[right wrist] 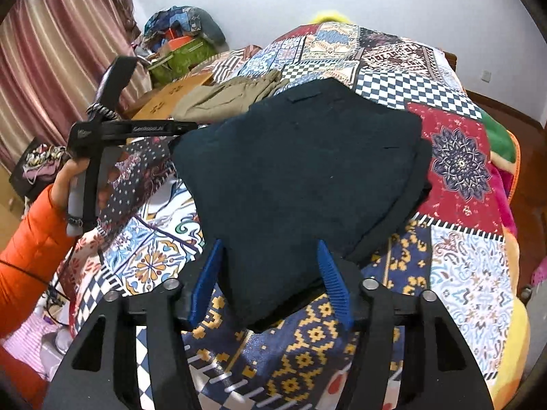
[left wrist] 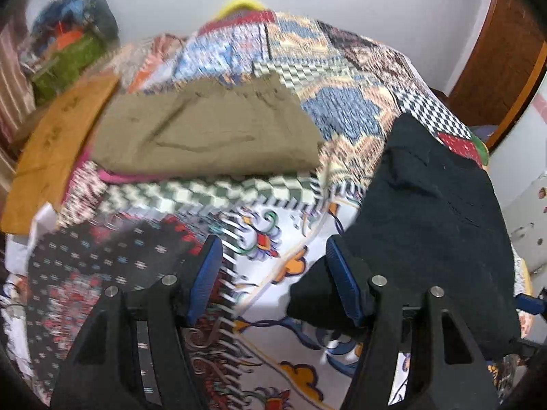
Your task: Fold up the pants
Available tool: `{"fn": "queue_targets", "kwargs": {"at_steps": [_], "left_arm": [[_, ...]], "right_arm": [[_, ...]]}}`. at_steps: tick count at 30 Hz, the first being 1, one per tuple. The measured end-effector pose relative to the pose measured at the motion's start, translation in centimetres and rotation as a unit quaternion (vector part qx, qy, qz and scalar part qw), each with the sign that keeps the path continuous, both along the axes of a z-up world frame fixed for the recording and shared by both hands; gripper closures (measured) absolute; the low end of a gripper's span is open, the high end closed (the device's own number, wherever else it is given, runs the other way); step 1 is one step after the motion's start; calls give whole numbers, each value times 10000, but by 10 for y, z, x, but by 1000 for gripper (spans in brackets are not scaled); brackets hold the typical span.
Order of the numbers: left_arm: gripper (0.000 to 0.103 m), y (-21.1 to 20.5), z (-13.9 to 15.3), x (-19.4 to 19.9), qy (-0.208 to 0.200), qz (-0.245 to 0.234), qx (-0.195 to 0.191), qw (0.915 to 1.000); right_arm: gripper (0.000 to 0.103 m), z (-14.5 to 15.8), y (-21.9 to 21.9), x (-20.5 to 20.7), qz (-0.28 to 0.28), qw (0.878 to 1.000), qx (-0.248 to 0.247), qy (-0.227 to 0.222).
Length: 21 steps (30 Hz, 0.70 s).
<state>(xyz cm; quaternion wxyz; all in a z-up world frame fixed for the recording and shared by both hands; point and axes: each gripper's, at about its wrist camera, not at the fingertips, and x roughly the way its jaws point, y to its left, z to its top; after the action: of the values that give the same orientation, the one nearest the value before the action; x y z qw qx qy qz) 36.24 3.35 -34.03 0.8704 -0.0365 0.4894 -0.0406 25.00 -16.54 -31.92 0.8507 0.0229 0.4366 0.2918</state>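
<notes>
Black pants [right wrist: 301, 177] lie folded into a thick bundle on the patchwork bedspread [right wrist: 465, 273]. Their near end sits between the fingers of my right gripper [right wrist: 270, 283], which is open; bedspread shows between the left pad and the cloth. In the left wrist view the same black pants [left wrist: 430, 218] lie at the right, with one corner reaching in beside the right finger [left wrist: 342, 280]. My left gripper [left wrist: 273, 273] stands open over the bedspread [left wrist: 273, 205], with nothing gripped. A hand [right wrist: 70, 174] in an orange sleeve holds the left tool's handle.
Folded khaki pants [left wrist: 205, 136] rest farther up the bed, also seen as khaki pants [right wrist: 229, 97]. An orange-brown board [left wrist: 58, 150] lies at the bed's left edge. Bags and boxes [right wrist: 181, 44] are piled by the wall, beside pink curtains [right wrist: 58, 51]. A wooden door [left wrist: 502, 68] stands at the right.
</notes>
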Motion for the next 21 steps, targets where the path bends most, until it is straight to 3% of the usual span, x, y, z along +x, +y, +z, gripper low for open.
{"fn": "queue_targets", "kwargs": {"at_steps": [6, 11, 15, 21], "left_arm": [[41, -16, -15, -16, 120, -244, 189, 9995], [42, -22, -4, -35, 77, -387, -24, 9992], [42, -41, 3, -57, 39, -733, -208, 9971], [42, -63, 21, -78, -161, -1077, -88, 9940]], "right_arm": [[46, -9, -8, 3, 12, 9994, -331, -130], [46, -15, -33, 17, -223, 9993, -274, 75], [46, -18, -56, 28, -643, 9965, -529, 64], [46, -14, -85, 33, -1132, 9919, -530, 237]]}}
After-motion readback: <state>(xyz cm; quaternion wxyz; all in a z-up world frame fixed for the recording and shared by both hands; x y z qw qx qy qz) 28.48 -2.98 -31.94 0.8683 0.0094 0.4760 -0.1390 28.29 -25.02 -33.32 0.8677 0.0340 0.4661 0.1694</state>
